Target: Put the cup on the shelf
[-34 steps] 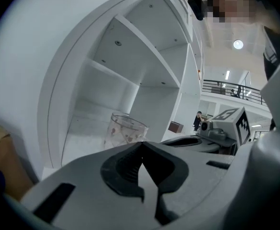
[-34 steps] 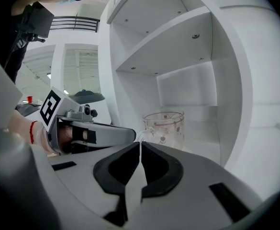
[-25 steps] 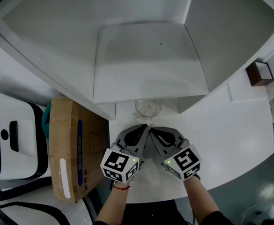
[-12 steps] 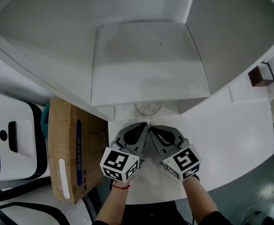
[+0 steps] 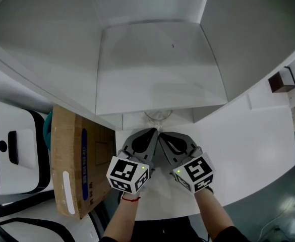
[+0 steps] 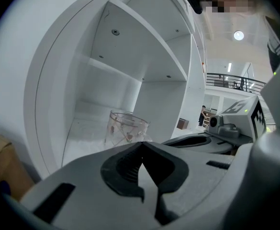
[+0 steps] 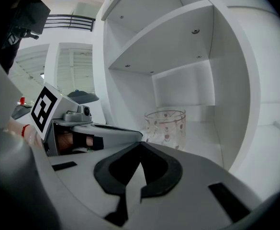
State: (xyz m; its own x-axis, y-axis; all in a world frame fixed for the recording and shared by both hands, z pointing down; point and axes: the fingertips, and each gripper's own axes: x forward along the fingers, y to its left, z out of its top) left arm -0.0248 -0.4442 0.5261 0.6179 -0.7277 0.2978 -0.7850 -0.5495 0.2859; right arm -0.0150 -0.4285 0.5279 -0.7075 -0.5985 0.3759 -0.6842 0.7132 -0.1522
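White shelf [image 5: 160, 79], cup [image 7: 165, 127] inside, left hand-held gripper [image 6: 140, 147] closed, right hand-held gripper [image 7: 140, 146] closed

The cup [image 7: 165, 127] is clear, glossy glass with small reddish prints. The shelf [image 5: 157, 74] is white board, smooth and matt. The left gripper [image 6: 140, 144] and right gripper [image 7: 140, 143] are grey matt plastic, ribbed inside the jaws. The box [image 5: 71, 160] is matt brown cardboard. The table [image 5: 248, 145] is white, smooth, faintly shiny. The appliance [image 5: 6, 150] is glossy white plastic with a black panel.

The cup [image 7: 164, 127] stands mid-bay on the shelf [image 7: 204, 135], open room beside it.
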